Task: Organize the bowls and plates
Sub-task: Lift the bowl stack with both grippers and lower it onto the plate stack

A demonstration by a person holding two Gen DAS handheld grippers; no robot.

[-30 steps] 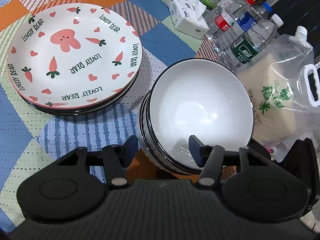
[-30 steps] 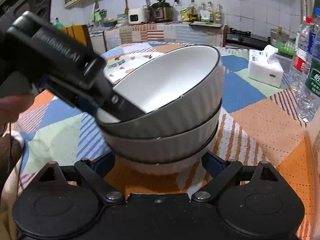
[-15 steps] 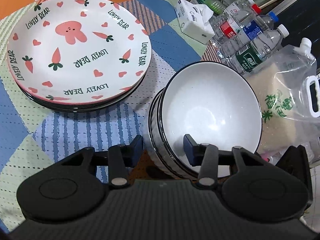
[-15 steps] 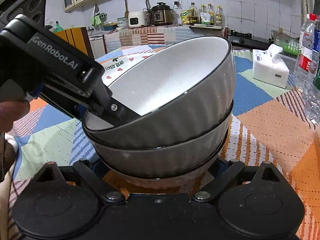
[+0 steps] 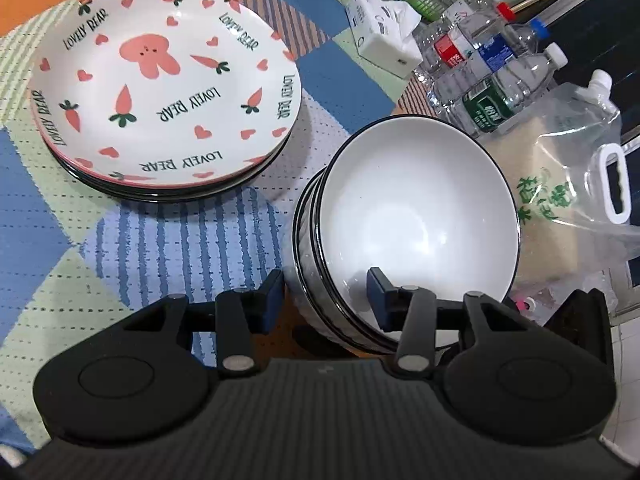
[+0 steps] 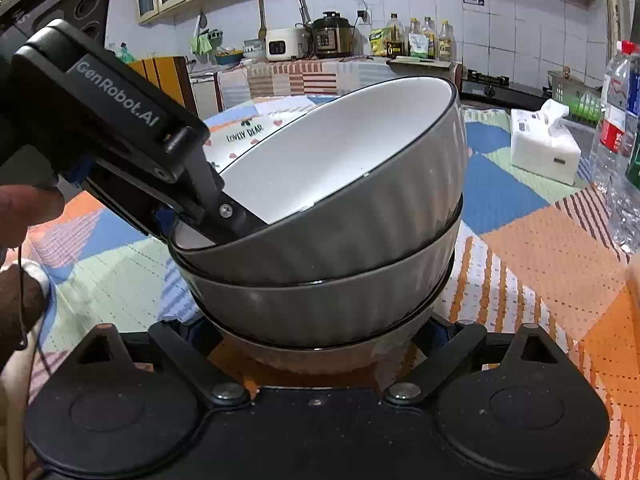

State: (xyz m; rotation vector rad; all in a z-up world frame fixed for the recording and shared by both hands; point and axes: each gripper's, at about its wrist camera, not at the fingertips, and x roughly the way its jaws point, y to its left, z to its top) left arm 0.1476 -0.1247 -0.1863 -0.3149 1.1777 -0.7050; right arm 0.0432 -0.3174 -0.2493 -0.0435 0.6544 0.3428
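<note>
A: Nearest first?
B: The left gripper point(image 5: 326, 294) straddles the top bowl point(image 5: 416, 208), one finger inside, one outside, jaws apart with slack around the wall; that bowl sits tilted on the bowl stack point(image 6: 320, 300); the right gripper point(image 6: 320, 330) is spread wide around the stack's base, touch unclear.
A: And the surface?
B: Patchwork tablecloth point(image 5: 168, 248); plate stack point(image 5: 168, 96) just beside; farther right, rice bag point(image 5: 568, 184), water bottles point(image 5: 492, 92), tissue box point(image 5: 380, 40); kitchen counter point(image 6: 320, 72) beyond.
</note>
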